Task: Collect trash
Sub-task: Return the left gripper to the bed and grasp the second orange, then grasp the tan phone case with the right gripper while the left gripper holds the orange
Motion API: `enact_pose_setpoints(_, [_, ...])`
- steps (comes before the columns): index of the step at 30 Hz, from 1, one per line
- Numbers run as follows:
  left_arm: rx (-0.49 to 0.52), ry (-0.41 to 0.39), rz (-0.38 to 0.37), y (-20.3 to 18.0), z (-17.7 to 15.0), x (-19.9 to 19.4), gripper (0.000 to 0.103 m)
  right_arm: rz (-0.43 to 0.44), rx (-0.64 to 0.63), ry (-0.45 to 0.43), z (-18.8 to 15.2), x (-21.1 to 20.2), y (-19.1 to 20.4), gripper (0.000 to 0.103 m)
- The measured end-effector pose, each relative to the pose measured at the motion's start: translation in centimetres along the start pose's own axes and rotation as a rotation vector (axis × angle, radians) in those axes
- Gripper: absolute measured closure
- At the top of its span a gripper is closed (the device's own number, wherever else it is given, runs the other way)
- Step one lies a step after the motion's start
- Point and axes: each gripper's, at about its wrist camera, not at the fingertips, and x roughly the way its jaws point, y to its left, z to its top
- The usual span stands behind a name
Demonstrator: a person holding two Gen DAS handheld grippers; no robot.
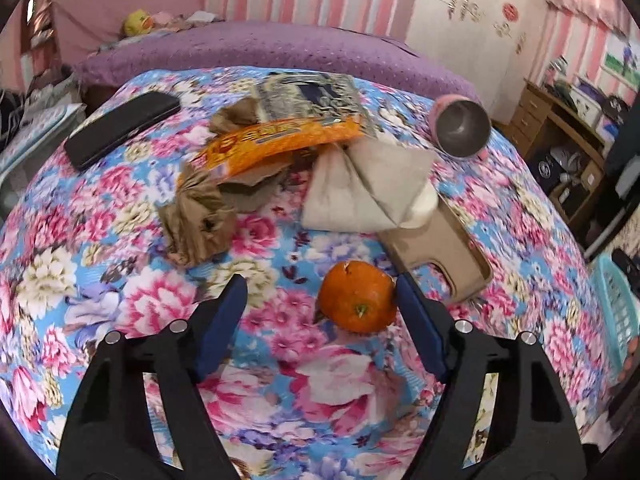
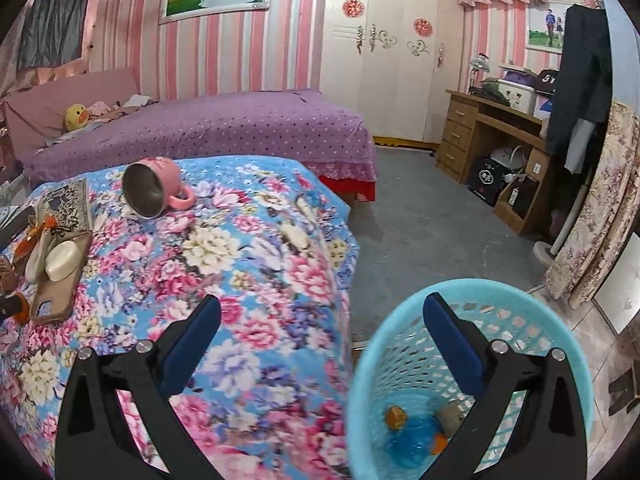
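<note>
The orange peel [image 1: 357,297], a hollow shell with its stem end facing the camera, lies on the floral cloth [image 1: 120,280] just in front of the beige phone case [image 1: 440,248]; the left gripper [image 1: 320,300] is released, spread around the peel, its right pad touching or nearly touching the rind, its left pad well apart from it. To grip well, I judge it should shift toward the phone case side until the peel is centred, then close gently, since the shell will likely crush; lift clear before swinging away. The right gripper [image 2: 322,320] hangs empty and spread, one finger over the blue waste basket [image 2: 400,320], which stands beside the cloth's edge and already holds scraps.
</note>
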Motion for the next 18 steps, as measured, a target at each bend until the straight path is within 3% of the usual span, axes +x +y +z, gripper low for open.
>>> enact_pose_setpoints(1, [0.028, -0.005, 0.01, -0.4, 0.0, 0.1, 0.029, 0.001, -0.013, 0.002, 0.0, 0.1, 0.5, 0.004])
enact_pose_setpoints(4, [0.067, 0.027, -0.01, -1.1, -0.1, 0.8, 0.05, 0.001, -0.035, 0.005, 0.0, 0.3, 1.7, 0.004])
enact_pose_setpoints(10, [0.06, 0.006, -0.07, -0.6, 0.2, 0.0, 0.077, 0.039, -0.073, 0.011, -0.2, 0.4, 4.8, 0.004])
enact_pose_setpoints(18, [0.041, -0.095, -0.032, 2.5, 1.5, -3.1, 0.078, 0.163, -0.133, -0.014, -0.1, -0.9, 11.2, 0.004])
